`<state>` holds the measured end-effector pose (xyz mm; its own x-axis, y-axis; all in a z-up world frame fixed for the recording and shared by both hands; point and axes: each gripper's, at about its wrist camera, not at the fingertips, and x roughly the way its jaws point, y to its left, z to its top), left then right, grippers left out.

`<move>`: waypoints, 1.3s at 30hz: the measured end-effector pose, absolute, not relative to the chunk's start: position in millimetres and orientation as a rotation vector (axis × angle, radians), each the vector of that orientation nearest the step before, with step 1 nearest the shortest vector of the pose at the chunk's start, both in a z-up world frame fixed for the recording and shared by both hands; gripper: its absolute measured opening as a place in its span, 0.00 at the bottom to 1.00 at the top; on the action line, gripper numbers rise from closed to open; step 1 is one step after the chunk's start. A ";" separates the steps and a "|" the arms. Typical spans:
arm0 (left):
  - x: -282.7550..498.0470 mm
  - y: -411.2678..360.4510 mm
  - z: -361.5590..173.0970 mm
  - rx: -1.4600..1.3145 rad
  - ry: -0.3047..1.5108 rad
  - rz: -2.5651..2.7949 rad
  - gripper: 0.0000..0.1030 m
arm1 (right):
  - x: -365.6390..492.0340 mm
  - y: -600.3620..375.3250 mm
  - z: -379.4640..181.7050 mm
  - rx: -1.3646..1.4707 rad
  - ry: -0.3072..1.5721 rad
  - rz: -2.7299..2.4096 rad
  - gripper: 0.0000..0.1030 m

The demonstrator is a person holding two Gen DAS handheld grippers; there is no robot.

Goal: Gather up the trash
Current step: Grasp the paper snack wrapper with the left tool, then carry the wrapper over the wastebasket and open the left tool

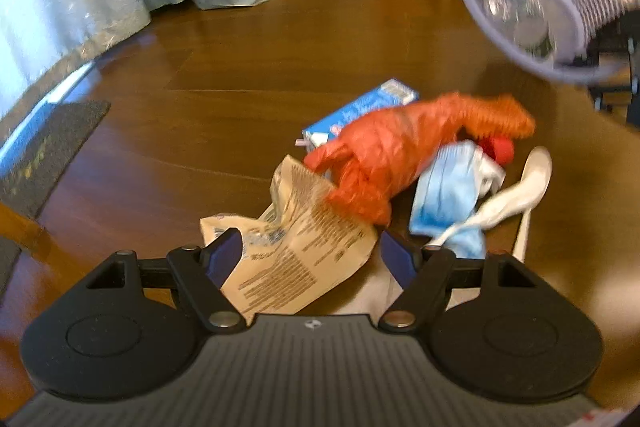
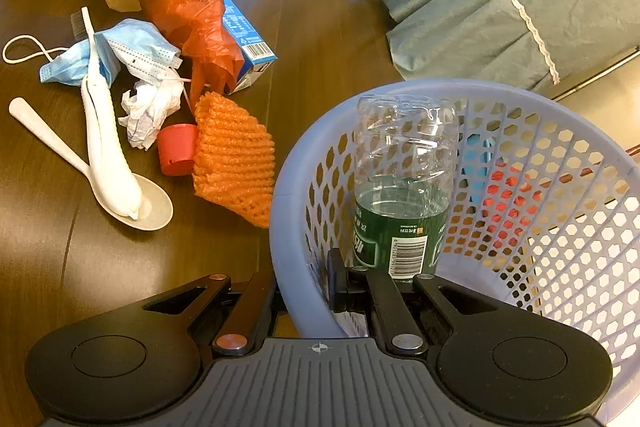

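Between the open left gripper (image 1: 310, 257) fingers, paper wrapper (image 1: 296, 255).

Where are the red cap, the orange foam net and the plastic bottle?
red cap (image 2: 177, 149), right wrist view, on its side wall.
orange foam net (image 2: 234, 157), right wrist view, mid-mesh.
plastic bottle (image 2: 404, 147), right wrist view, clear upper body.

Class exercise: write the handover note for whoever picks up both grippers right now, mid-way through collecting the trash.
Left gripper: open, fingers either side of the beige paper wrapper on the floor.
Right gripper: shut on the lavender basket rim.
Done: clear plastic bottle in the basket.
Left on the floor: wrapper, orange plastic bag, blue carton, face mask, crumpled tissue, red cap, orange foam net, toothbrush, spoon.
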<state>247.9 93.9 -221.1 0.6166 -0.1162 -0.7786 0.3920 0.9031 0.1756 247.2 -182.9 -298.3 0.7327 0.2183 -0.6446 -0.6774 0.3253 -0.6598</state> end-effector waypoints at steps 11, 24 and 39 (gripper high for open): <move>240.9 75.9 -268.6 0.764 0.815 -0.343 0.59 | 248.0 -182.3 -299.2 -1.086 0.493 0.615 0.03; 246.5 71.8 -281.7 0.888 0.826 -0.339 0.18 | 248.3 -182.5 -299.0 -1.086 0.493 0.616 0.03; 234.1 75.2 -232.9 0.761 0.790 -0.256 0.00 | 248.4 -182.8 -298.4 -1.080 0.494 0.613 0.03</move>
<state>234.1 75.2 -232.9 0.6905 0.0651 -0.7204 0.4750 0.7103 0.5194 248.4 -182.8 -298.4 0.7338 0.2168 -0.6438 -0.6752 0.3370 -0.6561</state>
